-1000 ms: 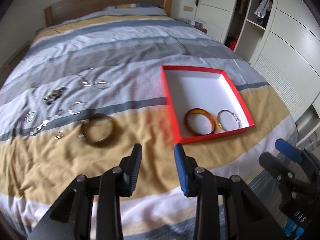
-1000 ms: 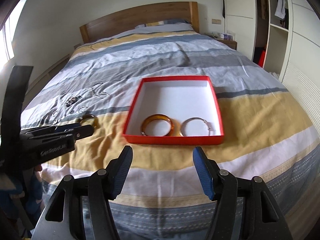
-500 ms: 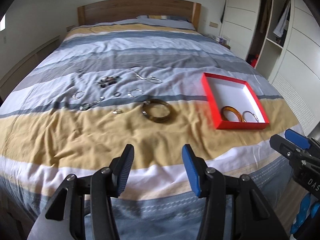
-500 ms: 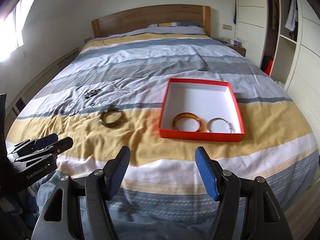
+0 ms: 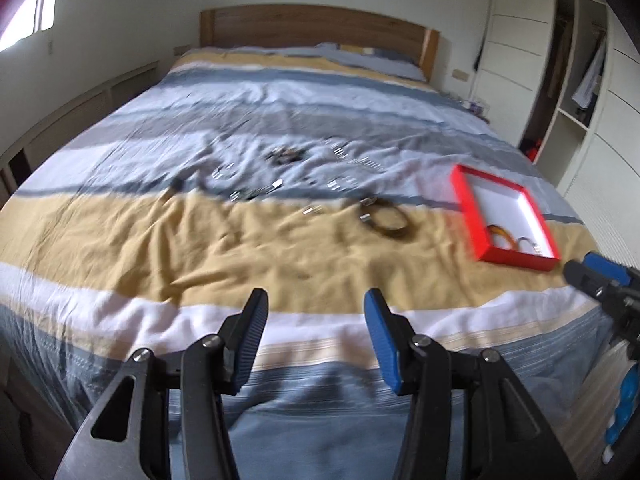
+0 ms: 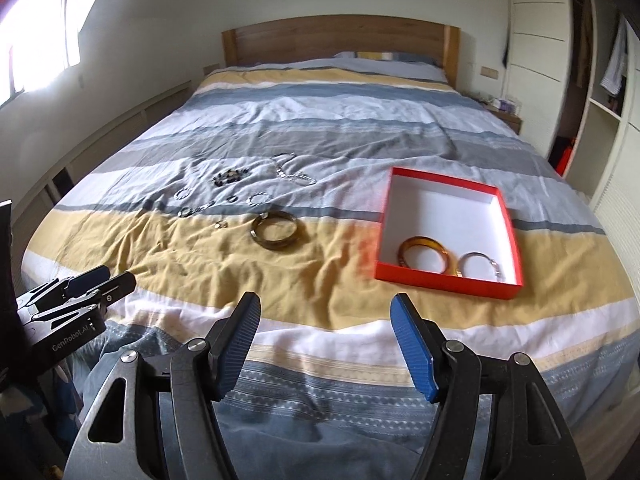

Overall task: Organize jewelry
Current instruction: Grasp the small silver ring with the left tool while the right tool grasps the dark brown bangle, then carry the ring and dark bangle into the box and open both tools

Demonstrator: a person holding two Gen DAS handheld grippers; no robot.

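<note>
- The left claw (image 5: 316,312) is nearest in its own view, its jaws spread apart with nothing between them, held above the foot of the bed (image 5: 120,240) over the white and blue stripes of the cover.
- The right claw (image 6: 325,318) is likewise spread and holds nothing, also above the foot of the bed; in the right wrist view the left claw shows at the left edge, and in the left wrist view the right claw shows at the right edge.
- On the yellow stripe, left of the box, lies a dark bangle (image 6: 275,231), flat on the cover and well apart from both claws.
- To the right sits a red box (image 6: 448,280) with a white inside, resting flat across the yellow and grey stripes.
- Inside the box, at its near end, lie an amber bangle (image 6: 427,258) and a thin silver bangle (image 6: 478,266), just beside each other; whether they touch I cannot tell.
- Beyond the dark bangle, small silver pieces (image 6: 224,210) are scattered on the pale stripes, with a dark beaded piece (image 6: 230,176) and a silver chain (image 6: 294,174) farther on.
- The left wrist view is blurred, so the small pieces cannot be told apart there.
- At the far end stands a wooden headboard (image 6: 340,40), with pillows (image 6: 392,60) before it.
</note>
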